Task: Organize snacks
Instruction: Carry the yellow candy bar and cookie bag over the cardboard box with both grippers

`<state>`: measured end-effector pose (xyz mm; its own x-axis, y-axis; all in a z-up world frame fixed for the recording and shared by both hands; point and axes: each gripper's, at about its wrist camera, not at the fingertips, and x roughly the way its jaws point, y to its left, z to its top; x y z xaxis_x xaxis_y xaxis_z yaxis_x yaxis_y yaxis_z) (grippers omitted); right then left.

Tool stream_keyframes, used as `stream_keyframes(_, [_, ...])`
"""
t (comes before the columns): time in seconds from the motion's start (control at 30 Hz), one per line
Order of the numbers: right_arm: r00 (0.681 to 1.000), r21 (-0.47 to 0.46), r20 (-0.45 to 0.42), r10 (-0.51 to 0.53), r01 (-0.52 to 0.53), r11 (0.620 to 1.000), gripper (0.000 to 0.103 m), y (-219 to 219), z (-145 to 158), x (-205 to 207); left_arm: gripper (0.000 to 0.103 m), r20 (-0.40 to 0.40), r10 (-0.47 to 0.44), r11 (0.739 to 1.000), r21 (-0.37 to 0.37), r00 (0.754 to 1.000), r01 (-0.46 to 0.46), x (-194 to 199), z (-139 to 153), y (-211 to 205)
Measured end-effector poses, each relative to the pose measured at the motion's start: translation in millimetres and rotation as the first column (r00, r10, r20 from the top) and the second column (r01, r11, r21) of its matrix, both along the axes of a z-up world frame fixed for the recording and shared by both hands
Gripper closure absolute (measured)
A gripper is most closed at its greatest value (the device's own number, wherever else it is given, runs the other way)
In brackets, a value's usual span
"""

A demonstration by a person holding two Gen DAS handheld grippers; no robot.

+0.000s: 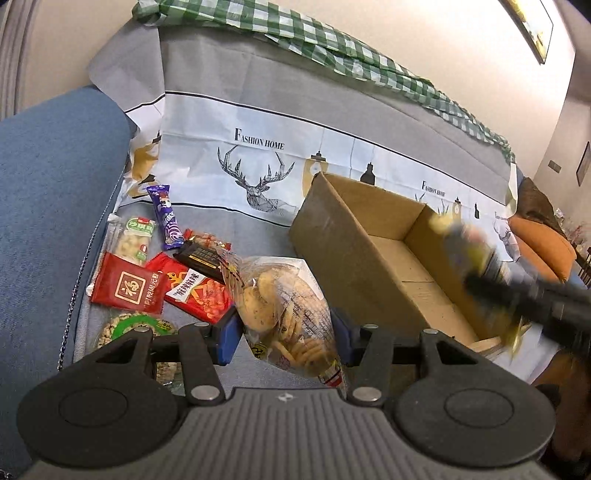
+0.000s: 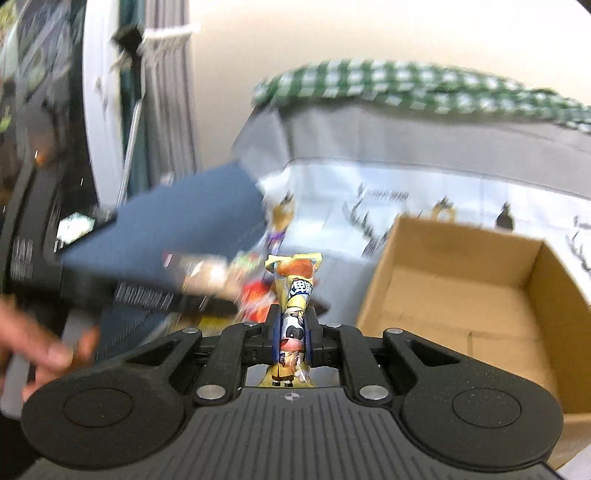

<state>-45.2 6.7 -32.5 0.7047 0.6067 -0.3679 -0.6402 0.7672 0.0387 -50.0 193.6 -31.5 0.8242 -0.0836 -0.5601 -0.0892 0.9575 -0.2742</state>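
My left gripper (image 1: pixel 286 332) is shut on a clear bag of cookies (image 1: pixel 284 302), held over the sofa seat beside an open cardboard box (image 1: pixel 332 236). My right gripper (image 2: pixel 293 332) is shut on a yellow snack packet (image 2: pixel 295 291) with a cartoon print, just left of the box (image 2: pixel 461 295). In the left wrist view the right gripper (image 1: pixel 480 273) is a blur over the box's right wall. Loose snacks lie left of the box: a red packet (image 1: pixel 127 284), a purple bar (image 1: pixel 166 218), a dark bar (image 1: pixel 201 258) and a green-labelled pack (image 1: pixel 135 240).
A grey printed cloth (image 1: pixel 258 122) covers the sofa seat and back. A blue sofa arm (image 1: pixel 48 192) rises at the left. A green checked cloth (image 1: pixel 295 33) lies along the sofa top. An orange cushion (image 1: pixel 535 243) sits at the far right.
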Motion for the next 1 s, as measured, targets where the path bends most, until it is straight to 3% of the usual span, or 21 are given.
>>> stream_keyframes(0.2, [0.995,0.026,0.049,-0.087,0.086,0.996,0.091,-35.1,4.8,43.6,0.047,-0.013,-0.021,1.0,0.002,1.0,0.021,9.4,-3.9,-1.4])
stream_keyframes(0.37, [0.983,0.061,-0.027,-0.182,0.183,0.981,0.091,-57.1,-20.7,67.4,0.047,-0.026,-0.035,0.999,0.018,0.999,0.035,18.6,-7.7,-5.5])
stream_keyframes(0.8, [0.981,0.07,0.0,-0.194,0.193,0.979,0.091,-74.5,-28.3,71.9,0.047,-0.04,-0.055,0.998,0.029,0.998,0.056,35.0,-14.4,-17.2])
stream_keyframes(1.0, [0.977,0.081,-0.007,-0.213,0.213,0.974,0.091,-81.4,-28.8,74.6,0.047,-0.018,-0.054,0.998,0.017,0.998,0.055,36.4,-3.5,-22.6])
